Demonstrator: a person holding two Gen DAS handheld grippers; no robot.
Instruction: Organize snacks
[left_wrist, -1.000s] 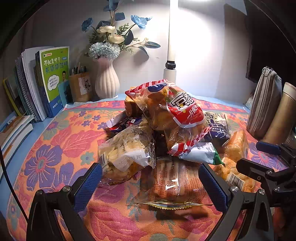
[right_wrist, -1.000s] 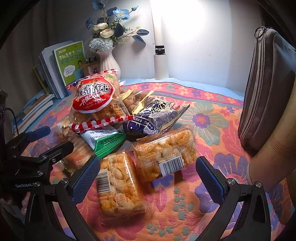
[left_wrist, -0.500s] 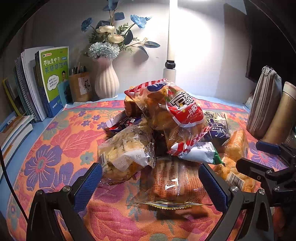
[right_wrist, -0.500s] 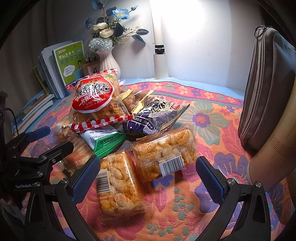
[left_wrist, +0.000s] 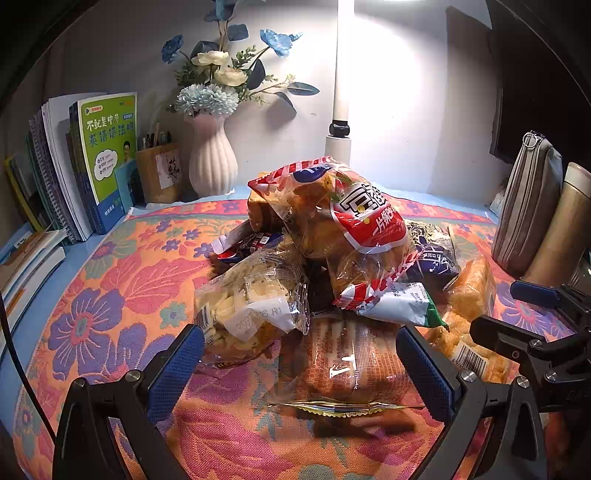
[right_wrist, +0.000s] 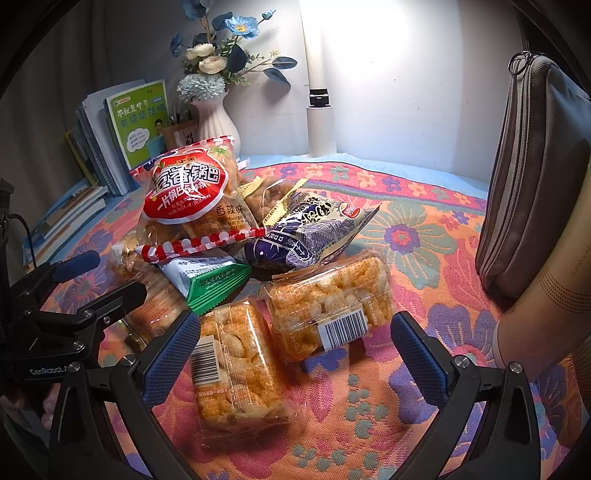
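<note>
A pile of snack packs lies on a floral cloth (left_wrist: 122, 280). A big red-and-clear bag (left_wrist: 343, 225) tops the pile; it also shows in the right wrist view (right_wrist: 188, 195). A clear pack of pale pieces (left_wrist: 251, 306) and a brown biscuit pack (left_wrist: 351, 365) lie in front of my left gripper (left_wrist: 301, 363), which is open and empty. My right gripper (right_wrist: 291, 350) is open and empty over two orange puffed-rice packs (right_wrist: 236, 365) (right_wrist: 332, 299). A green-and-white packet (right_wrist: 207, 280) and a purple packet (right_wrist: 306, 232) lie in the middle.
A white vase with blue flowers (left_wrist: 212, 162), upright books (left_wrist: 99, 166), a pen holder (left_wrist: 159, 173) and a lamp post (left_wrist: 341, 92) stand at the back. A grey pouch (right_wrist: 532, 177) and a tan flask (left_wrist: 557, 225) stand at the right.
</note>
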